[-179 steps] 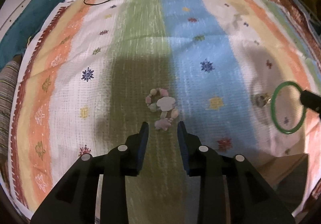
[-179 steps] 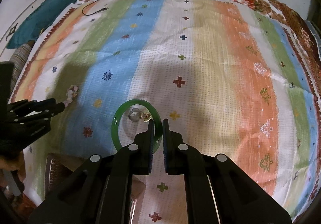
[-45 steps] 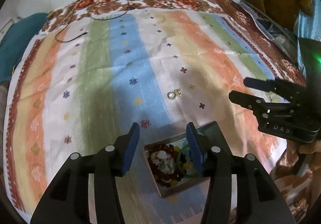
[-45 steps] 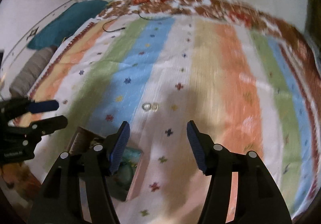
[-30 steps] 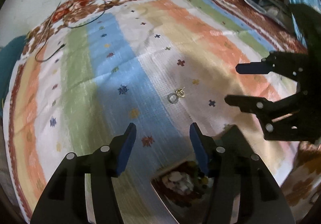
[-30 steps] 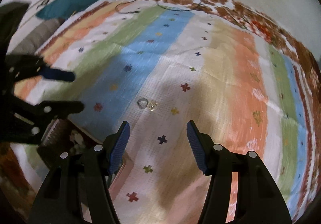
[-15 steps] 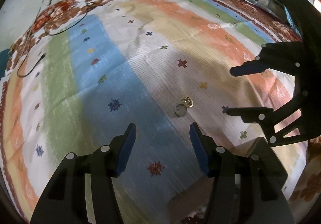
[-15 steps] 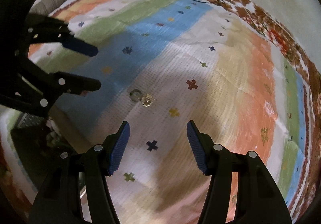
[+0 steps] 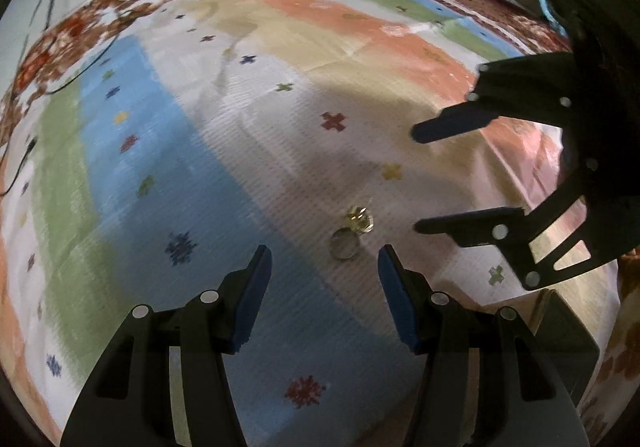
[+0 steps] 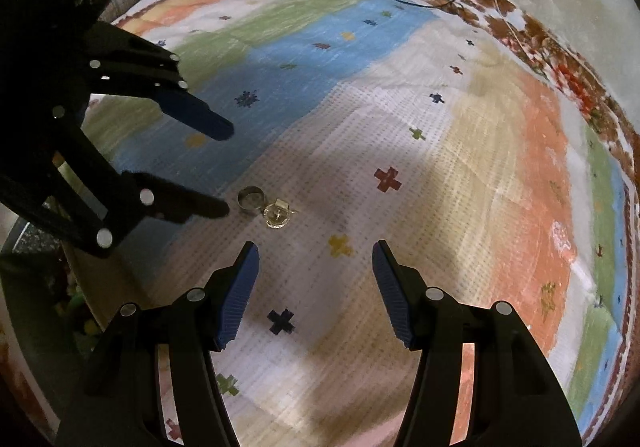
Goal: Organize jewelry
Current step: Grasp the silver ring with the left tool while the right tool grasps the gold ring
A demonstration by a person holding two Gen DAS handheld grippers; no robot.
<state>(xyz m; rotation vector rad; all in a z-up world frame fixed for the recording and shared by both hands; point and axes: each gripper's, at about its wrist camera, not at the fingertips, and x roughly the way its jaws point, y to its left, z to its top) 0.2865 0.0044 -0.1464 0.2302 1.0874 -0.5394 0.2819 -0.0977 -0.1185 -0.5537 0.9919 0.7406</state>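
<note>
The small plain silver ring [image 9: 343,247] lies flat on the white stripe of the striped woven bedspread [image 9: 168,151], and the small gold ring with a clear stone [image 9: 361,219] lies just beside it, touching or almost touching. In the left wrist picture both rings are a little right of the centre, just above the gap of the left gripper [image 9: 325,262], nearer to its right finger than to its left one. The silver ring is the lower of the two, the gold one sits up and to the right of it. In the right wrist picture the pair is left of the centre, above the left finger of the right gripper [image 10: 316,255], not between the fingers. There the silver ring [image 10: 251,200] looks like a short shiny band, and the gold ring [image 10: 277,218] shows a round glassy top.

Both grippers stand with their blue-padded fingers apart and hold nothing. Neither touches a ring.

In the right wrist picture the lower finger tip of the left gripper [image 10: 226,171] comes very close to the silver ring from the left. In the left wrist picture the right gripper [image 9: 416,181] enters from the right edge, its lower finger near the gold ring.

A black cable [image 10: 400,1] lies at the far flowered border of the cloth.
</note>
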